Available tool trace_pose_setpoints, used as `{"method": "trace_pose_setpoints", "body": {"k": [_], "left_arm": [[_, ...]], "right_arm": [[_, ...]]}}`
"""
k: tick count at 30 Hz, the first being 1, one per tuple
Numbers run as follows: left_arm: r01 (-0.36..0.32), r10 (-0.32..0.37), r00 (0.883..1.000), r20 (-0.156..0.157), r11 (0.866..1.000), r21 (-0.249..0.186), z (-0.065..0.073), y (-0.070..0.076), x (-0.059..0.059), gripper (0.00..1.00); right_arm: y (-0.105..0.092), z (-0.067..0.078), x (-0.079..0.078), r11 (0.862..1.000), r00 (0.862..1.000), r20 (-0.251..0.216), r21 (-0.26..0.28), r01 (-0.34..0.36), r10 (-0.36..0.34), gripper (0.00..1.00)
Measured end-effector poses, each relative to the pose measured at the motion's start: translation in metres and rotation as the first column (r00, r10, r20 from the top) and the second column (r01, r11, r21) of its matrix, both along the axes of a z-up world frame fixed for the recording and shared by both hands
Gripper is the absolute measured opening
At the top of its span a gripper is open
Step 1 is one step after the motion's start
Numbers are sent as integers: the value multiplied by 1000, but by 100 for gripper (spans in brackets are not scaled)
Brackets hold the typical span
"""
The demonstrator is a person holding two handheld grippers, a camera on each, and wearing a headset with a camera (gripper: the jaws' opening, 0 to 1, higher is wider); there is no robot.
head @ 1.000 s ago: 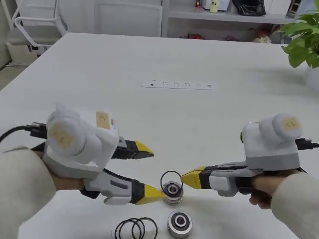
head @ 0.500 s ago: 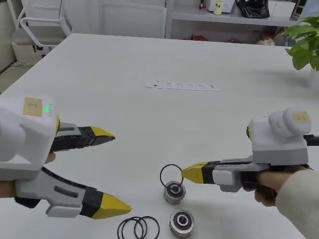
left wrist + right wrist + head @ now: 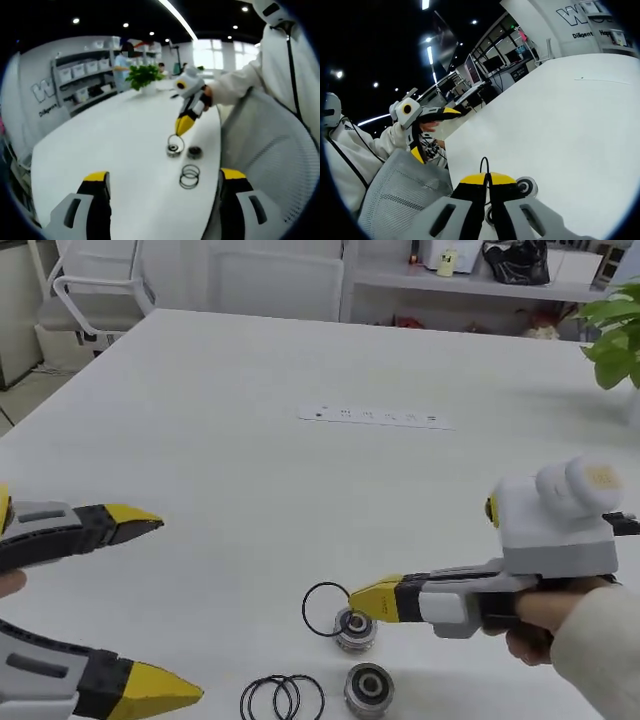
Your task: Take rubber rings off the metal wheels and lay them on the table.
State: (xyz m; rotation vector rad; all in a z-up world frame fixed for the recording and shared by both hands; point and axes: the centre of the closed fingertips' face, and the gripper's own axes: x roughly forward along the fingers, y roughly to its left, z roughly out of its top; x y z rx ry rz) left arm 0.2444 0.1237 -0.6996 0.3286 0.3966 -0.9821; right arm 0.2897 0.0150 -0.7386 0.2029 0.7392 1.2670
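Note:
My right gripper (image 3: 352,600) is shut on a thin black rubber ring (image 3: 325,608), which it holds just above and left of a small metal wheel (image 3: 355,628) on the white table (image 3: 250,460). I cannot tell whether the ring still touches that wheel. A second wheel (image 3: 368,687) sits nearer me, with several loose rings (image 3: 282,697) lying flat to its left. My left gripper (image 3: 165,607) is wide open at the left, apart from everything. In the right gripper view the shut jaws pinch the ring (image 3: 484,167) beside the wheel (image 3: 526,186). The left gripper view shows the wheels (image 3: 174,150) and rings (image 3: 189,176) ahead.
A flush power strip (image 3: 375,417) lies mid-table. A green plant (image 3: 615,335) stands at the far right edge. A chair (image 3: 90,290) and shelves are beyond the table's far side. Bare tabletop spreads to the left and ahead of the wheels.
My left gripper has drawn back to the left, away from the wheel, and its jaws stand wider. The right gripper has kept the ring and carried it slightly left.

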Motion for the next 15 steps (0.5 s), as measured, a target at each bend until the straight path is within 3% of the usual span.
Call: {"method": "trace_pose_setpoints", "body": {"k": [5,15], "left_arm": [[-35,35,999,-18,999,-9,-7,9,-12,91],[-112,111,993,-32,993,-32,-16,27,-18,90]], "right_arm": [[10,-4,-15,999,999,-28,-9,-45,45,0],[22,-22,-36,991,990,-86,-51,-121,116,0]]}}
